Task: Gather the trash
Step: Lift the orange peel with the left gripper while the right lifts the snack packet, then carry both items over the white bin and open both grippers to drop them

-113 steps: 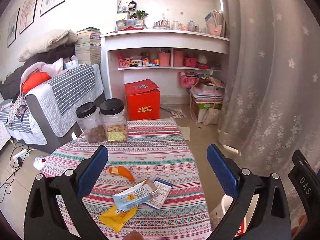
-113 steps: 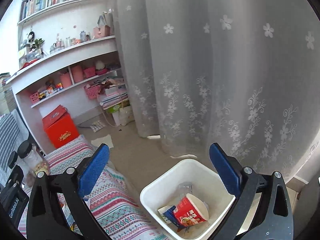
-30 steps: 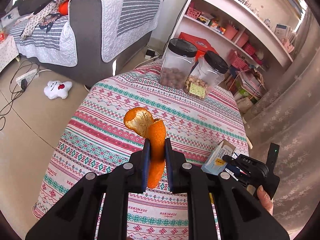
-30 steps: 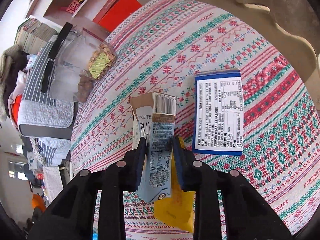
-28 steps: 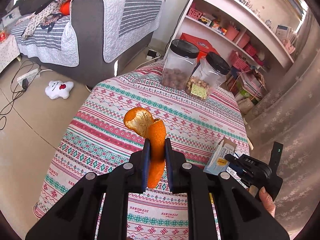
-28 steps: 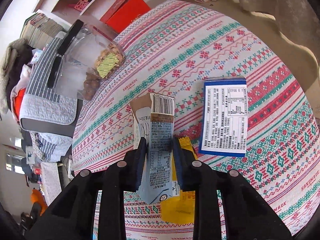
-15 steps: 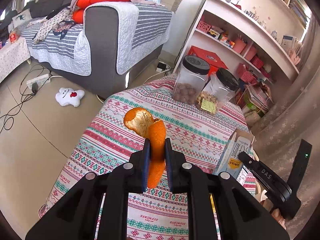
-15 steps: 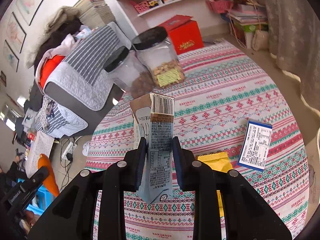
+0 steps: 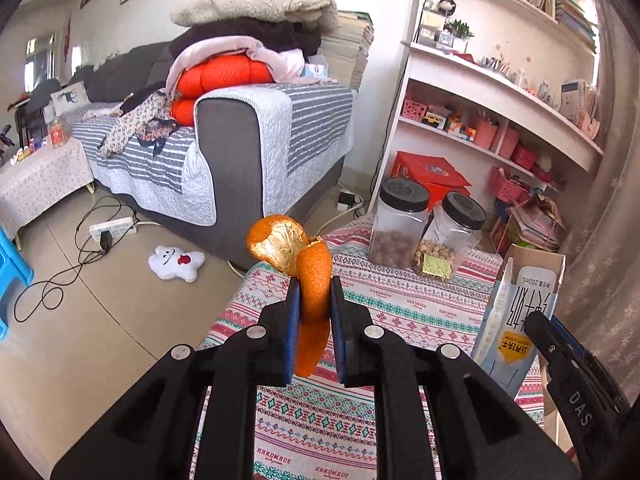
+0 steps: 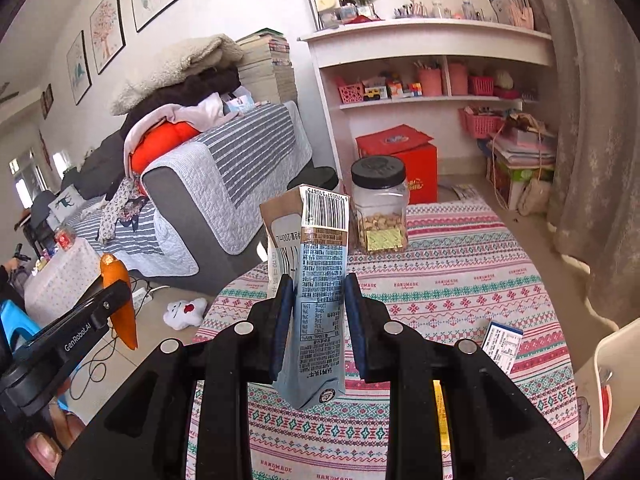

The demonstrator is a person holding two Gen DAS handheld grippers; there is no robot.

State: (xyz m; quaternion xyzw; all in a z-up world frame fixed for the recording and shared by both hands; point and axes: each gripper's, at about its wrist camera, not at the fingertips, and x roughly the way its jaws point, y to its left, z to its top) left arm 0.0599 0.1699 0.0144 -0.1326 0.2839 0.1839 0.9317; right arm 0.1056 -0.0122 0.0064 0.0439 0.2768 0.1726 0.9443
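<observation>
Left tongs [image 9: 313, 310] pinch an orange peel [image 9: 310, 276]; right tongs [image 10: 314, 312] clamp a milk carton [image 10: 316, 280].

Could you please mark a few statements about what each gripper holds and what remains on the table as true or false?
1. The left gripper holds an orange peel. True.
2. The right gripper is open and empty. False: its jaws are shut on a milk carton.
3. Two black-lidded jars stand on the patterned tablecloth. True.
4. A blue-edged packet lies on the tablecloth. True.
5. The milk carton rests inside the white bin. False: it is held up above the table.
</observation>
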